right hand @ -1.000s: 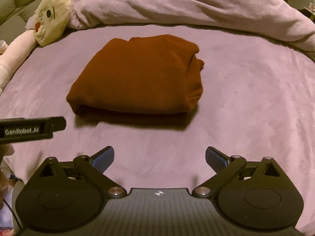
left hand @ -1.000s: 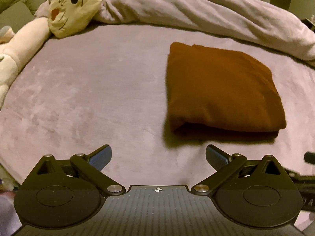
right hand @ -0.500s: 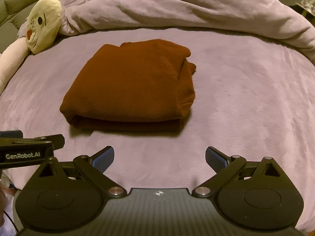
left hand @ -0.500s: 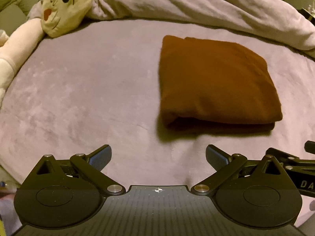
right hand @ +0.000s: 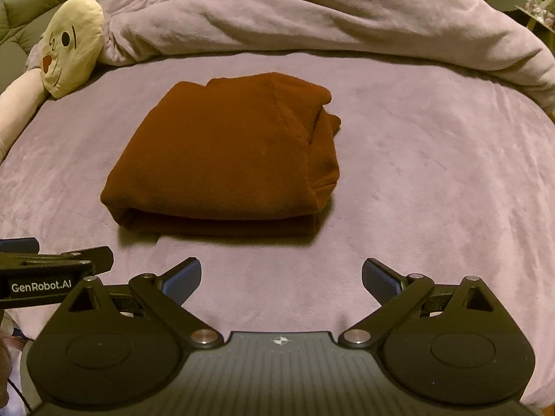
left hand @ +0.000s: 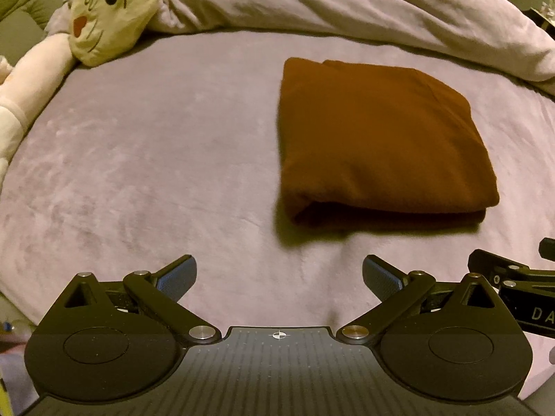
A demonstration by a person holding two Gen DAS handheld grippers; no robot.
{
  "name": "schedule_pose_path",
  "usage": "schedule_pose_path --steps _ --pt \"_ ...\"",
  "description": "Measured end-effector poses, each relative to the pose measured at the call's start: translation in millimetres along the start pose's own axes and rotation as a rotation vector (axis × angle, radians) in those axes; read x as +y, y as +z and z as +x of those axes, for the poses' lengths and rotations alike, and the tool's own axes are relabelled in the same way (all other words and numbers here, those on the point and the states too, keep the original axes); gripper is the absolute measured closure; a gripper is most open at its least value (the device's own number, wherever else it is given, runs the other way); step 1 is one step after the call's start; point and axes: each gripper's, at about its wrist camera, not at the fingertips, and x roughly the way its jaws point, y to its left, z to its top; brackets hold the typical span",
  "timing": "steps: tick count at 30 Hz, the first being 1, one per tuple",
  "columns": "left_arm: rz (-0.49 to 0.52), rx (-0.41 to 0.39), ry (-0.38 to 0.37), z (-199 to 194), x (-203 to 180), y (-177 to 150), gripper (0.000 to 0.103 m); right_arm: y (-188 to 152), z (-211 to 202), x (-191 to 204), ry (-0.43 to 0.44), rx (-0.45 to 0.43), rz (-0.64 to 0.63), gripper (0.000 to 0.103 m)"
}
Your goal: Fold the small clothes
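Folded brown garment [right hand: 225,159] on bed [right hand: 416,173]

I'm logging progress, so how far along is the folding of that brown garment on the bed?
Done, by the look of it: the brown garment lies on the bed as a compact folded bundle, its layered edge facing the cameras. In hand: nothing; the left tool and right tool are both open and short of the cloth. Left: perhaps tucking the bit poking out at its far right corner; no other clothes are visible.

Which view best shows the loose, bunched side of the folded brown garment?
The right wrist view: the brown garment lies centred, its bunched right side visible. The left wrist view shows it off-centre, smooth top and front fold only.
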Motion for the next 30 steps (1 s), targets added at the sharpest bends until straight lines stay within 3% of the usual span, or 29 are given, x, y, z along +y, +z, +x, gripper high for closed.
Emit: schedule_pose_path --steps 30 --pt "0.001 -0.006 0.001 -4.4 -2.4 0.0 0.000 -0.2 -3.9 2.2 0.010 -0.010 -0.010 0.004"
